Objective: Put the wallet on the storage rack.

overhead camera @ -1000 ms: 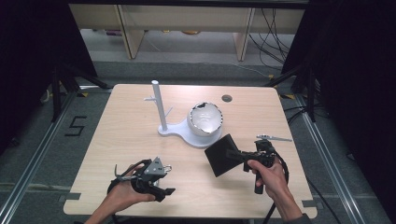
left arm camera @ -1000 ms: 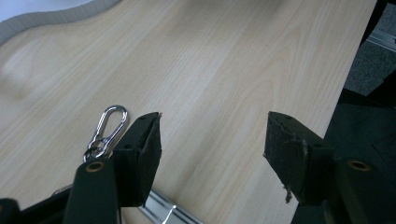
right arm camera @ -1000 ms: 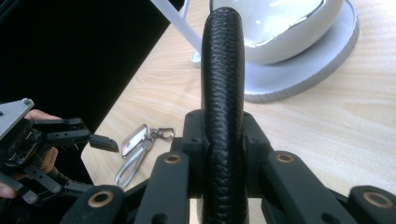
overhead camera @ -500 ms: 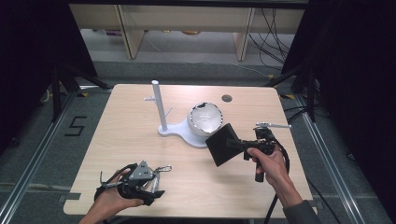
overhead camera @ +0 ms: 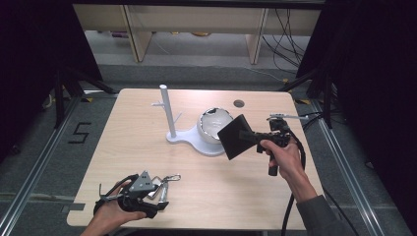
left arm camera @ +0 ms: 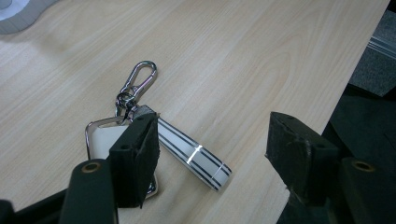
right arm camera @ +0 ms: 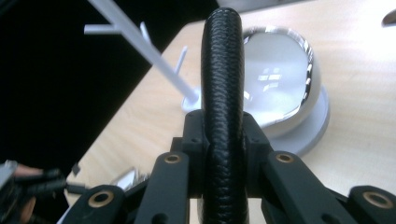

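Both grippers shifted — left gripper [overhead camera: 162, 189] over keychain [left arm camera: 159, 140].

A pale wood-grain counter [overhead camera: 147, 147] with rounded corners fills the middle of the high view, a small round hole [overhead camera: 239, 103] near its far edge. Grey floor [overhead camera: 29, 147] surrounds it, marked with a black "5" [overhead camera: 80, 132] at left. Light wooden shelving legs [overhead camera: 135, 29] stand along the top of the frame. Black curtains [overhead camera: 373, 73] darken both sides, and black cables [overhead camera: 287, 24] trail at upper right.
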The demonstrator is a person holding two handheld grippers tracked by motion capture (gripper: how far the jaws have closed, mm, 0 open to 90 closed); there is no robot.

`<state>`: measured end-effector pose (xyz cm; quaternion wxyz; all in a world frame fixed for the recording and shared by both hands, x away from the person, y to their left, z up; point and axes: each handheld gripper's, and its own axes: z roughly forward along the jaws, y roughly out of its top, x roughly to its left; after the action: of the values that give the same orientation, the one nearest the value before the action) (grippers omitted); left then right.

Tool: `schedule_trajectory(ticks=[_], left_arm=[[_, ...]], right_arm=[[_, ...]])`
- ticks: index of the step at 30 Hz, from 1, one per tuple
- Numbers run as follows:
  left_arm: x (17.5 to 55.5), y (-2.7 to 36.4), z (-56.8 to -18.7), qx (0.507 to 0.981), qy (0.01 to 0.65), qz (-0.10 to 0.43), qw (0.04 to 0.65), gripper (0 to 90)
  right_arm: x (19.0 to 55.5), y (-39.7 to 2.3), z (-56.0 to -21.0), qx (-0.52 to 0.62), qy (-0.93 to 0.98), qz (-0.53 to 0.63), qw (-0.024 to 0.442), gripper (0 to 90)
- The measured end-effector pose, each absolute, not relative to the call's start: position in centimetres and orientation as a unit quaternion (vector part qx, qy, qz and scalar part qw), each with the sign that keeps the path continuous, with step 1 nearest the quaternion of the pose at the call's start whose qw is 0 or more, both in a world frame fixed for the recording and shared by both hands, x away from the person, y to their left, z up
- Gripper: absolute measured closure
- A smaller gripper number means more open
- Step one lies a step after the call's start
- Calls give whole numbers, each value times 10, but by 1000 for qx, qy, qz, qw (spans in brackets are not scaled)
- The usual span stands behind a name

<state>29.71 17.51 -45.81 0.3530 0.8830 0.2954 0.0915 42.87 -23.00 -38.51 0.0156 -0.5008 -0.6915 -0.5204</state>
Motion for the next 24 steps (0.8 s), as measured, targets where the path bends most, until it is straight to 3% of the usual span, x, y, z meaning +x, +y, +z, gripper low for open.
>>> schedule_trajectory(ticks=[8,24], left_arm=[[296,177,-457,885,291,94,352,333],[296,180,-459,882,304,89,350,295]], right_arm=[[454,-231,-375,-512,-678,-528,2,770],[499,-219,-395,-551,-657,-514,3,769]])
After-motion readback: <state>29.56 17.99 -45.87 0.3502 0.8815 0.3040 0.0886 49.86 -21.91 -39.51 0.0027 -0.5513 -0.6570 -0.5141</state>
